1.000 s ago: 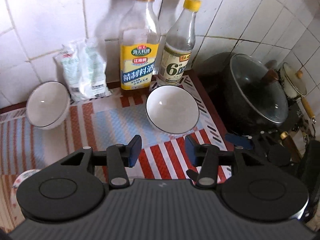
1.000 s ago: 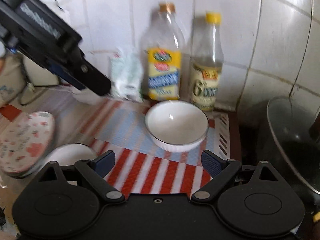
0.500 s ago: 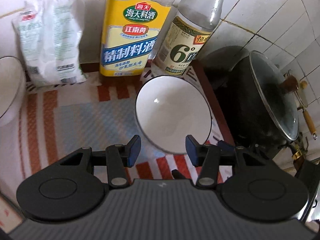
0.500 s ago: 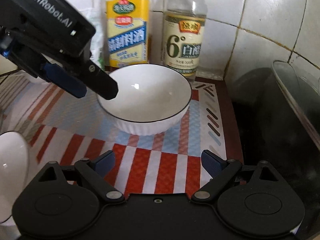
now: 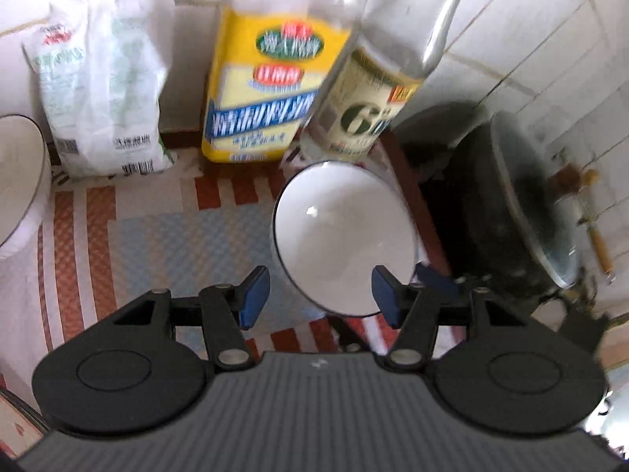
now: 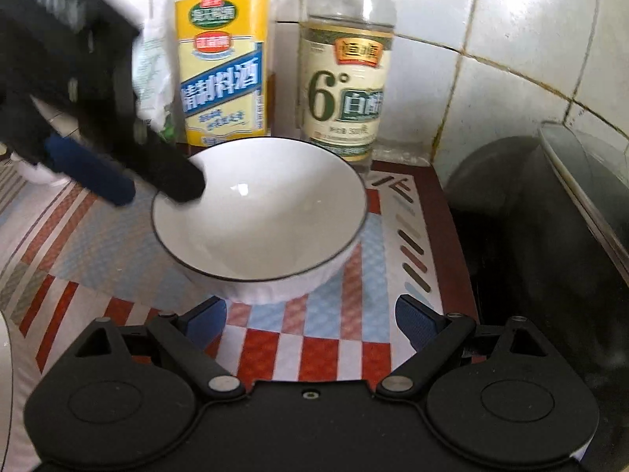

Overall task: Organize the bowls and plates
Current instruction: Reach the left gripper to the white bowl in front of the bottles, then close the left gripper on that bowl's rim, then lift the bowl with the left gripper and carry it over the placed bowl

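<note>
Jaws of left gripper are seen opening, astride the rim of the white bowl on the striped mat; pads apart from it. Right gripper is held wide, empty, just before the bowl.

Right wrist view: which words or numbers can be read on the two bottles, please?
"料酒": blue band on the yellow-label cooking wine bottle.
"6°" and "白": cream label on the white vinegar bottle.
Brand emblems and small print on both bottles: too blurred to read.
</note>
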